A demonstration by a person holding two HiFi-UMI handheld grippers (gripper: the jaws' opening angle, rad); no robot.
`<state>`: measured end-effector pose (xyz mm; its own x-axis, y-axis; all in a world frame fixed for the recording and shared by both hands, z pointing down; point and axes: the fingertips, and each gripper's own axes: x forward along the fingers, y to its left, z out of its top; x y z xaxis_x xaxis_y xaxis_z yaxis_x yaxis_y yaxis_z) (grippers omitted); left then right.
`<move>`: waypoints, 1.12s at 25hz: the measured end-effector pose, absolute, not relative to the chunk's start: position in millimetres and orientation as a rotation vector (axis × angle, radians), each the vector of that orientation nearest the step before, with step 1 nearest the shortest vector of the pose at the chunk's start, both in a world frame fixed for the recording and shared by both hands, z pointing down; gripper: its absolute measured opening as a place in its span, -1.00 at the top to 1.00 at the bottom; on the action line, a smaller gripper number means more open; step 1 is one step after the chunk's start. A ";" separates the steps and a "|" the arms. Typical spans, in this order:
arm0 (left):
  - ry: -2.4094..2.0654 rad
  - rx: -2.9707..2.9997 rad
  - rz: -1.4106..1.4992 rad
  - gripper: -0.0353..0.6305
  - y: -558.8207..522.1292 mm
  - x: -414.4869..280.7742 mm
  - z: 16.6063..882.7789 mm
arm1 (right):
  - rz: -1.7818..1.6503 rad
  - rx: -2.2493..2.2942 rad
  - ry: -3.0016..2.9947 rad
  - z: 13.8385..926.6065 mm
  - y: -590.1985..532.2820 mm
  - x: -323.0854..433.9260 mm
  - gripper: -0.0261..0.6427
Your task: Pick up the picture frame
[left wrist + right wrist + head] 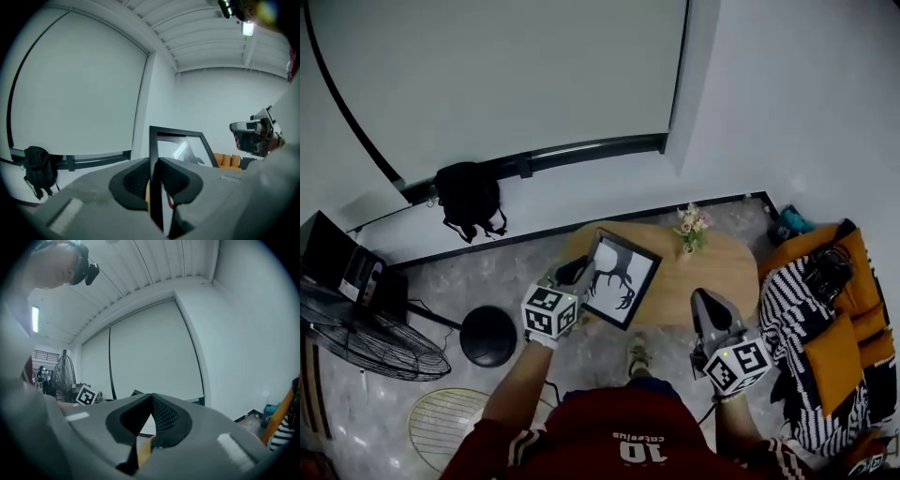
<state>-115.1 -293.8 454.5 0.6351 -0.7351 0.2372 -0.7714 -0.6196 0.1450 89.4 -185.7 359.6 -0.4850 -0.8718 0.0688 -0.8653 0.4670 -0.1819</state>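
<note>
The picture frame [622, 278] is black-edged and shows a dark antler print. It hangs tilted above the near left end of the wooden table [712, 272]. My left gripper [577, 273] is shut on its left edge. In the left gripper view the frame [180, 145] stands edge-on between the two pads of that gripper [154, 174], which press on both sides of it. My right gripper [704, 300] hovers apart at the lower right, in front of the table. Its jaws [151, 401] meet at the tips with nothing between them.
A small vase of flowers [692, 227] stands on the table's far side. A sofa with orange cushions and a striped throw [825, 328] is at the right. A floor fan [366, 337], a round black base [487, 336] and a black backpack [469, 199] are at the left.
</note>
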 end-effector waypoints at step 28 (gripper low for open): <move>-1.641 2.584 -0.246 0.68 -177.3 -145.9 265.8 | -0.080 -1.604 2.637 274.9 -121.1 135.5 0.93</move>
<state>-145.9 -177.3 265.8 0.4167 -0.9039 -0.0968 -0.8925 -0.4270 0.1454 135.5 -121.1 274.9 -0.4589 -0.8883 -0.0191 -0.8855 0.4590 -0.0726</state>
